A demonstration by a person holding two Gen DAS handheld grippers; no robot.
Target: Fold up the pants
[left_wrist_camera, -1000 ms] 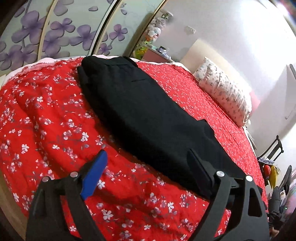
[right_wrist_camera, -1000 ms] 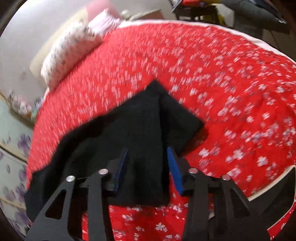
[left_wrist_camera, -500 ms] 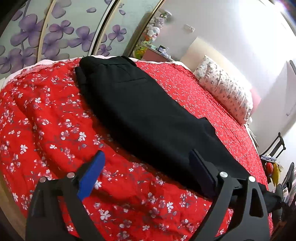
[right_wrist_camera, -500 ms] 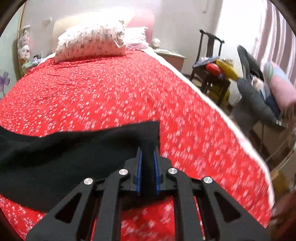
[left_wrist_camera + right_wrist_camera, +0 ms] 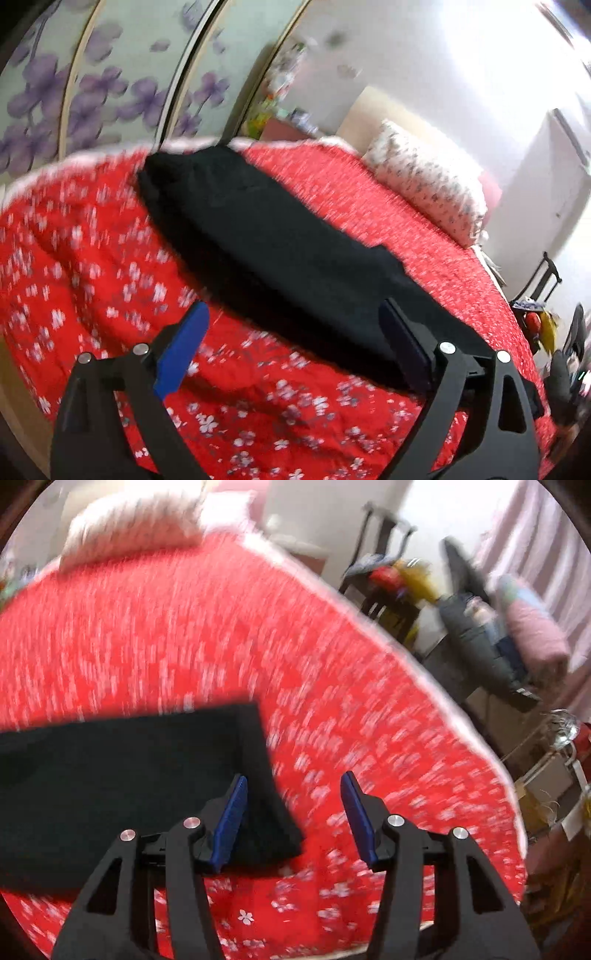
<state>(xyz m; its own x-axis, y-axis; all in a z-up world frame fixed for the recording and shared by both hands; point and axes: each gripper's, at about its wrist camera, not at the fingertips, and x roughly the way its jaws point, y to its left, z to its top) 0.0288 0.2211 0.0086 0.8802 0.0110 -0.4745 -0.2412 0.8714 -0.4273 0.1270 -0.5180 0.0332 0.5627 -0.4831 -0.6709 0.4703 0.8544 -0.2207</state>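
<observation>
The red floral bedspread [image 5: 92, 258] filled both views — blurred, with the patterned pillow [image 5: 424, 184] up at two o'clock in the left view. Across it the black pants [image 5: 277, 258] lay flat in one long strip, running from eleven o'clock down to four. The left gripper [image 5: 291, 339] hung wide open with nothing between its fingers, its right finger over the pants' near edge. The right gripper [image 5: 295, 812] stood parted and empty too — the pants' hem corner [image 5: 266, 794] lay just beside its left finger, at nine o'clock.
</observation>
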